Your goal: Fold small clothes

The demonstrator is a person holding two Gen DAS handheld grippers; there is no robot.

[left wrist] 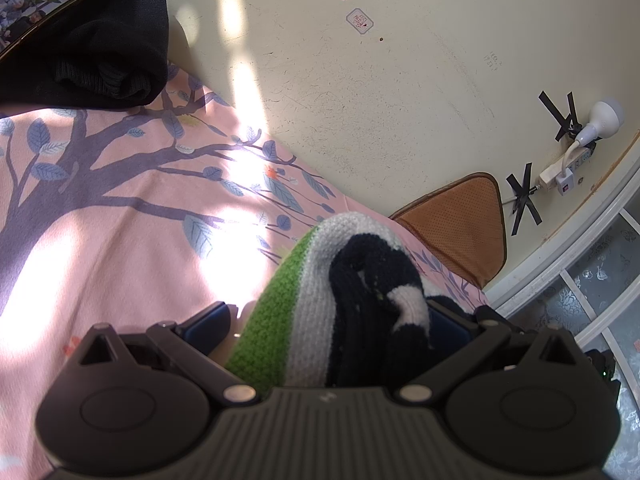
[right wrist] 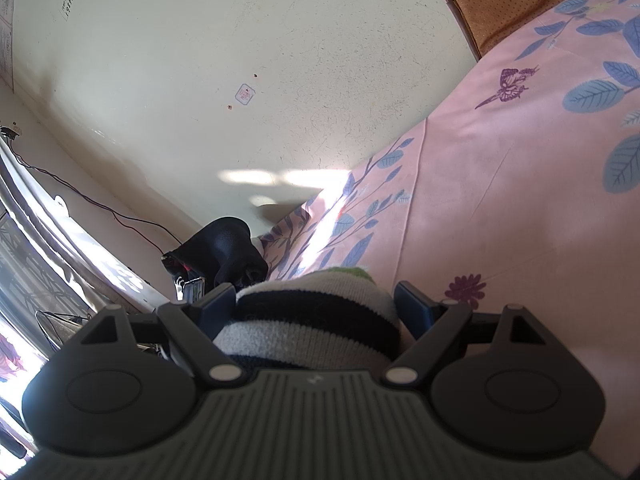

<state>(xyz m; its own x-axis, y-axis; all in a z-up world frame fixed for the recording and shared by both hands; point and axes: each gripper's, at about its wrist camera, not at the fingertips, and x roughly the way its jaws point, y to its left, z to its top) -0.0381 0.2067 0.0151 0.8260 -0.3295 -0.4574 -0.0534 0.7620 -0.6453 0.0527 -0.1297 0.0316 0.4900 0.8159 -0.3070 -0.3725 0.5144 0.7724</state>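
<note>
Left gripper (left wrist: 332,320): jaws stand wide, with a striped knit garment (left wrist: 320,312) — green, white and dark navy bands — bunched between them. It lies against the right-hand pad; a gap shows at the left-hand pad. Whether it is actually pinched I cannot tell.

Right gripper (right wrist: 316,304): jaws also spread wide, and the same striped knit garment fills the space between the blue pads (right wrist: 414,304), touching the left one. A firm grip cannot be confirmed here either.

The garment sits over a pink bedsheet (left wrist: 120,240) printed with a purple tree and blue leaves, sun patches across it.

Further off — a black folded garment (left wrist: 104,48) on the sheet's far corner, a phone (left wrist: 36,4) resting on it. A brown cushion (left wrist: 460,224) leans by the cream wall (left wrist: 360,100), near a power strip (left wrist: 560,172).
</note>
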